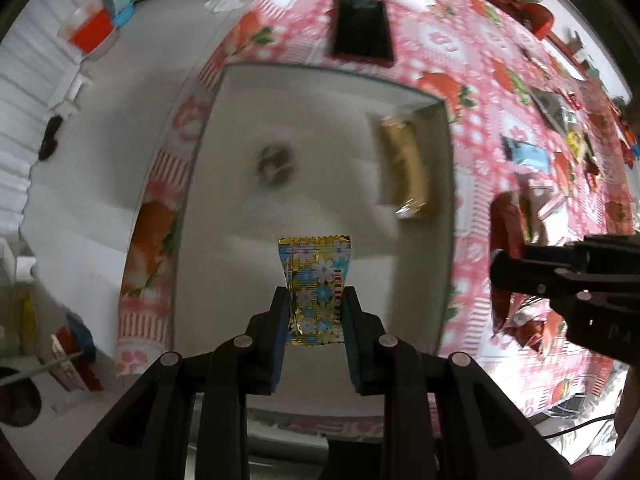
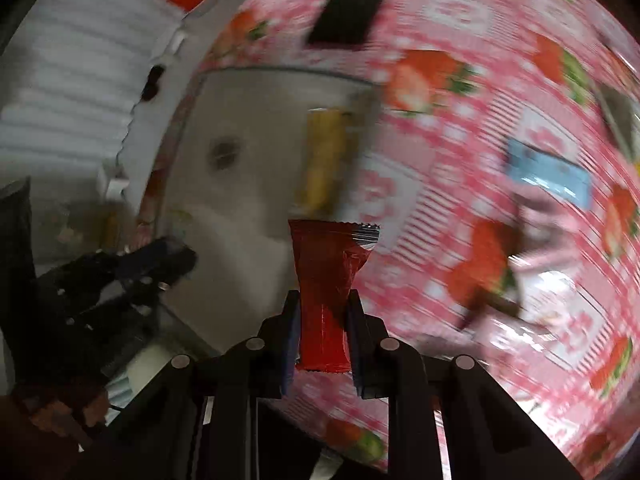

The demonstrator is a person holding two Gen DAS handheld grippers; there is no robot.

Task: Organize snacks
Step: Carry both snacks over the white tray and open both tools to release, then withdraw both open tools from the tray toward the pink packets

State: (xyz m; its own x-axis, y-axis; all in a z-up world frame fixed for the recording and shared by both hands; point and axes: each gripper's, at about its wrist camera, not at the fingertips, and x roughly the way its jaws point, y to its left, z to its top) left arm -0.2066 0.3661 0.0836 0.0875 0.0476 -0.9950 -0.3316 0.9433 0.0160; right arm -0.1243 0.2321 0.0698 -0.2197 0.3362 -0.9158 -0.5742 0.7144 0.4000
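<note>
Left tool [image 1: 316,304] closed tight on gold floral candy packet [image 1: 316,280], pads pinching its lower half, packet upright over white box [image 1: 224,128]. Box sits on bench with pink strawberry cloth [image 1: 472,56]; inside it, yellow snack bar [image 1: 406,168] near right wall and small dark round piece [image 1: 274,160], blurred. Right tool [image 2: 324,320] clamped on red snack packet [image 2: 326,280], squeezed at waist, held over box's right edge. Blue packet [image 2: 548,172] lies on cloth, well apart. Black phone [image 1: 362,30] beyond box.

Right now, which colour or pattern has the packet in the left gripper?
Shiny gold with white and blue flowers: the floral packet, clearest in the left wrist view.
</note>
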